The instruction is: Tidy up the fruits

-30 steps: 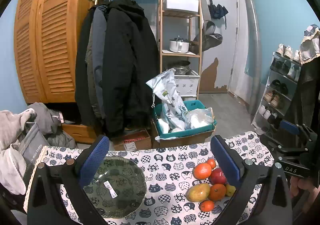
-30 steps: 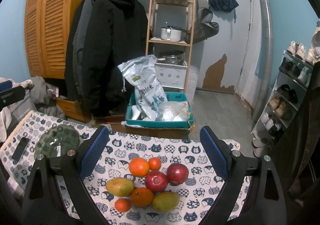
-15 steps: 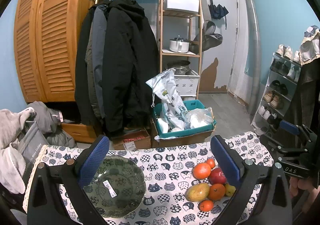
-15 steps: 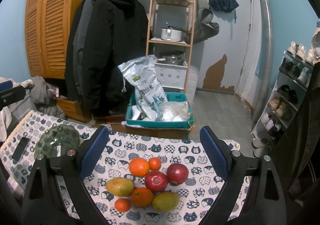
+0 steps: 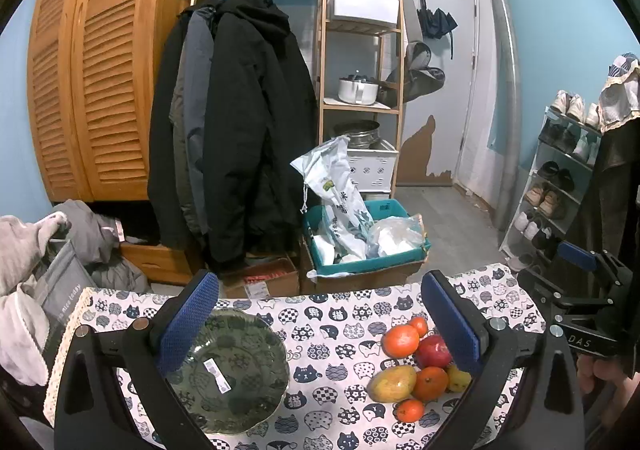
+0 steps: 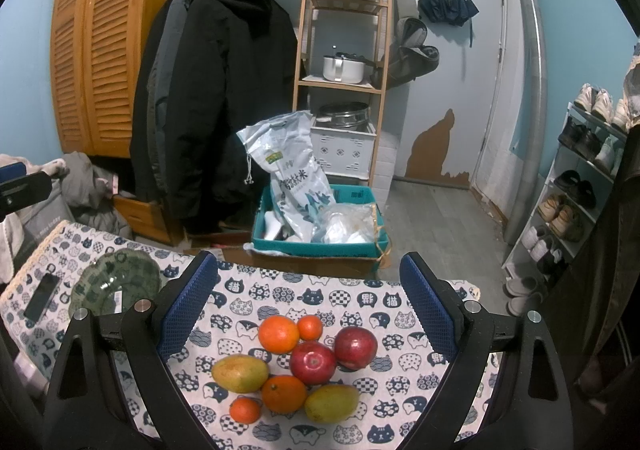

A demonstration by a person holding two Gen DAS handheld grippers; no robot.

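Fruit pile (image 6: pixel 296 366): lower centre of right wrist frame, between the spread, empty fingers of the right gripper (image 6: pixel 308 306), which hovers above it. Count: two apples, two mangoes, four oranges. Green glass plate (image 5: pixel 228 370): lower left of left wrist frame, under the left gripper (image 5: pixel 320 322), likewise wide apart, holding nothing.

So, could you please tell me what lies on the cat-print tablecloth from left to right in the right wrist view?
Black phone → green glass plate → yellow-green mango → large red apple → second, darker red apple. The oranges and the other mango overlap these in the cluster, so I left them out.
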